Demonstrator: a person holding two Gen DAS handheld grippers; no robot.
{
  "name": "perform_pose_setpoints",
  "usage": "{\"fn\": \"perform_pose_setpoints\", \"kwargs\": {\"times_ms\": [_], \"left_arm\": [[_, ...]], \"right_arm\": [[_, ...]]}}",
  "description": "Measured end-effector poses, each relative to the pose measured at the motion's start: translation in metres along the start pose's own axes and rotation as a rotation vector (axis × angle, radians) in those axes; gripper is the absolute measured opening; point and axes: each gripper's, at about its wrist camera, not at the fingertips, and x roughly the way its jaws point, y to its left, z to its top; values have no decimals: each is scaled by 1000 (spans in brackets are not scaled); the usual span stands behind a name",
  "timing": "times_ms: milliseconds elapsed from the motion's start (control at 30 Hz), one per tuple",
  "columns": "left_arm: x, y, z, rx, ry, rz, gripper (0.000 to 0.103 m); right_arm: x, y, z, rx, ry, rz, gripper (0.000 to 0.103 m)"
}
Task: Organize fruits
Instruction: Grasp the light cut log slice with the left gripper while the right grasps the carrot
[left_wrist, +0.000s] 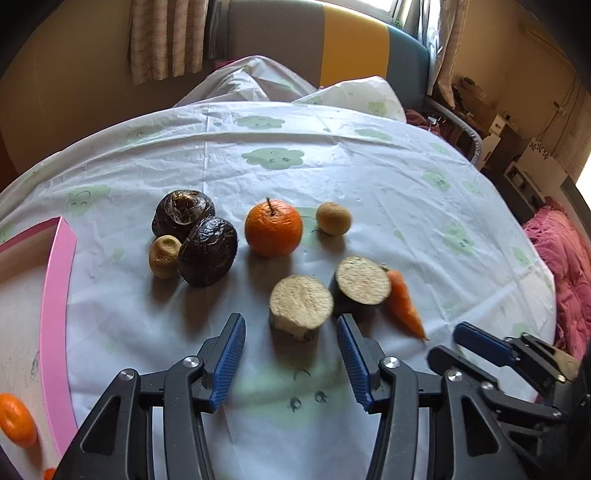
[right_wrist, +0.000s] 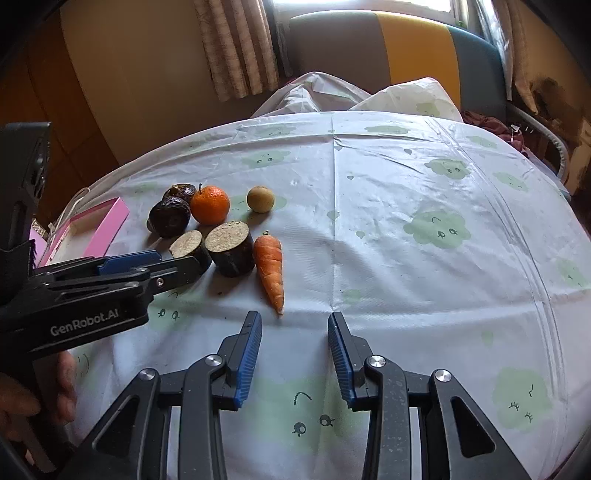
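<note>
An orange (left_wrist: 273, 229) sits mid-table between two dark wrinkled fruits (left_wrist: 208, 251) and a small tan fruit (left_wrist: 333, 218); another tan fruit (left_wrist: 164, 256) leans on the dark ones. In front lie two cut dark-skinned root pieces (left_wrist: 362, 286) and a carrot (left_wrist: 404, 302). My left gripper (left_wrist: 290, 321) is open, and the nearer root piece (left_wrist: 301, 304) stands just at its fingertips, pads clear of it. My right gripper (right_wrist: 294, 317) is open and empty, with the carrot (right_wrist: 270, 269) tip just ahead of its left finger.
A pink-rimmed box (left_wrist: 55, 295) stands at the table's left edge with a small orange (left_wrist: 16, 419) inside. A cloud-print cloth (right_wrist: 424, 206) covers the table. A sofa (right_wrist: 406, 44) stands behind. A hand (right_wrist: 62, 384) holds the left gripper (right_wrist: 173, 262).
</note>
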Motion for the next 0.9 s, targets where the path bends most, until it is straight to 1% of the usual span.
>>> {"fn": "perform_pose_setpoints", "kwargs": {"times_ms": [67,100,133,167,300,367,400,467,567,633,700,833,900], "left_arm": [[1,2,2,0,-26,-7,52],[3,2,4,1,-25,-13,52],[4,3,5,1,-27,-23,49],[3,3,6,2,-34,-51,35],[-3,8,-2,-20,-53,-66,36],[-10,12,-8,-41,-58,-59,36],[-15,14,-12,-50,-61,-55,36],[-23,14,-21,-48,-73,-30,36],[-33,15,-37,-49,-81,-12,36],[-36,18,-47,-70,-75,-10,36],[-38,22,-54,-90,-87,-15,36],[-37,23,-56,-97,-92,-11,36],[-36,24,-56,-110,-93,-18,36]], "right_arm": [[0,-1,0,1,-4,0,38],[0,-2,0,3,-6,3,38],[0,-3,1,5,-7,6,38],[0,-3,1,6,-8,8,38],[1,-1,3,-6,-10,21,38],[3,1,6,-19,-9,21,28],[4,2,7,-25,-10,22,27],[6,4,10,-36,-12,27,27],[12,8,17,-47,-7,31,27],[17,11,22,-63,4,43,27],[22,16,27,-93,6,25,27],[29,22,32,-133,-2,0,27],[35,24,31,-160,12,-5,27]]}}
